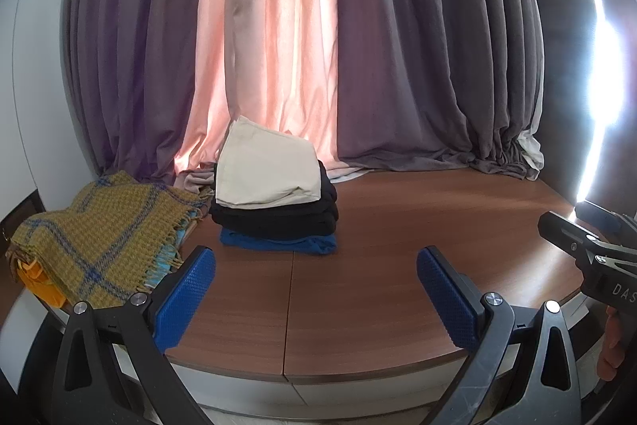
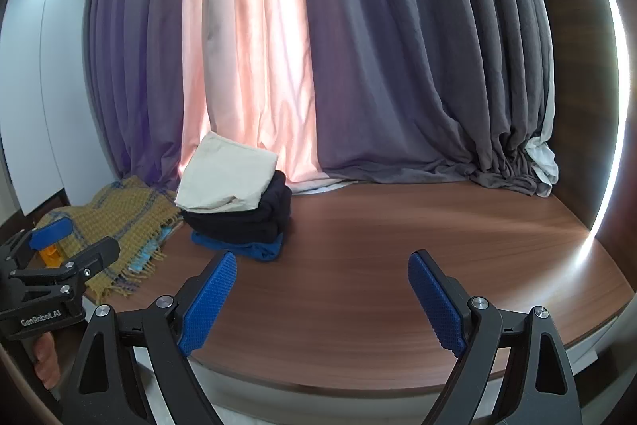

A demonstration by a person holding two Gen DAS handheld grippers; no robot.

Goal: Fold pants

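Wooden platform (image 1: pixel 398 226), folded pants stack (image 1: pixel 274 202), plaid blanket (image 1: pixel 99 241)

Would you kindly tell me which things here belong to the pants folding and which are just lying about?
Belongs to the job:
- stack of folded garments: cream on top, black beneath, blue at the bottom
- wooden surface

Lying about:
- mustard plaid blanket
- curtains

Brown wood-grain worktop (image 2: pixel 398 226) in front; behind, floor-length grey-purple curtains (image 2: pixel 398 86) with a backlit pink curtain (image 2: pixel 247 66) between. White wall panels (image 2: pixel 36 86) at left, bright light strip (image 2: pixel 609 106) at right.
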